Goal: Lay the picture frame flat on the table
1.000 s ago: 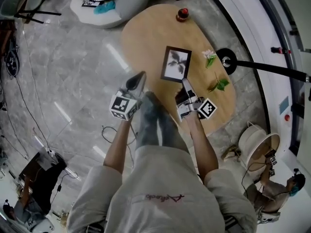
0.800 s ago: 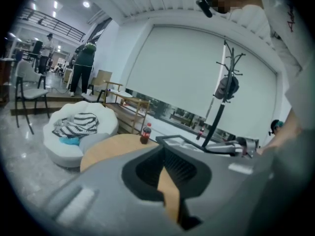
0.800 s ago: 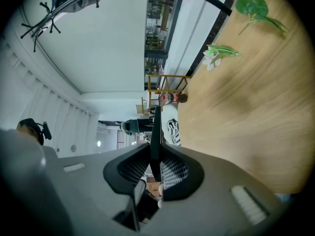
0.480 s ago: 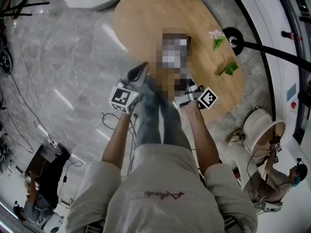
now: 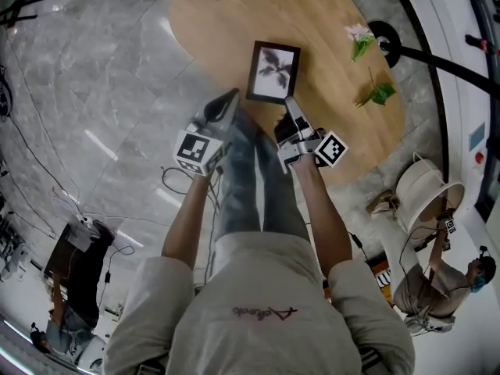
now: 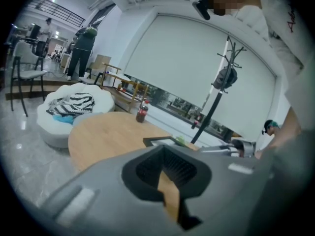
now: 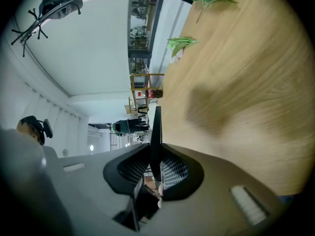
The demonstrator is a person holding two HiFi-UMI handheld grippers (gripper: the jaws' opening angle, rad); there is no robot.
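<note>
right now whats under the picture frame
Only the bare wooden table shows beneath the picture frame, whose near edge the right tool grips. The patch directly under it is covered, so contact is unclear.

Grey marble floor (image 5: 101,92); white beanbag (image 6: 51,132); black coat stand (image 6: 210,112)

The picture frame (image 5: 273,72), dark-edged with a grey leaf print, turns its face up, with the oval wooden table (image 5: 234,14) under it. The right gripper (image 5: 290,102) meets the frame's near right corner. The left gripper (image 5: 230,100) hangs just beside the frame's near left corner, apart from it. Right of the frame lie a pink flower sprig (image 5: 358,36) and a green leaf sprig (image 5: 379,94), well apart from it, with a black stand (image 5: 387,31) just past the flower
</note>
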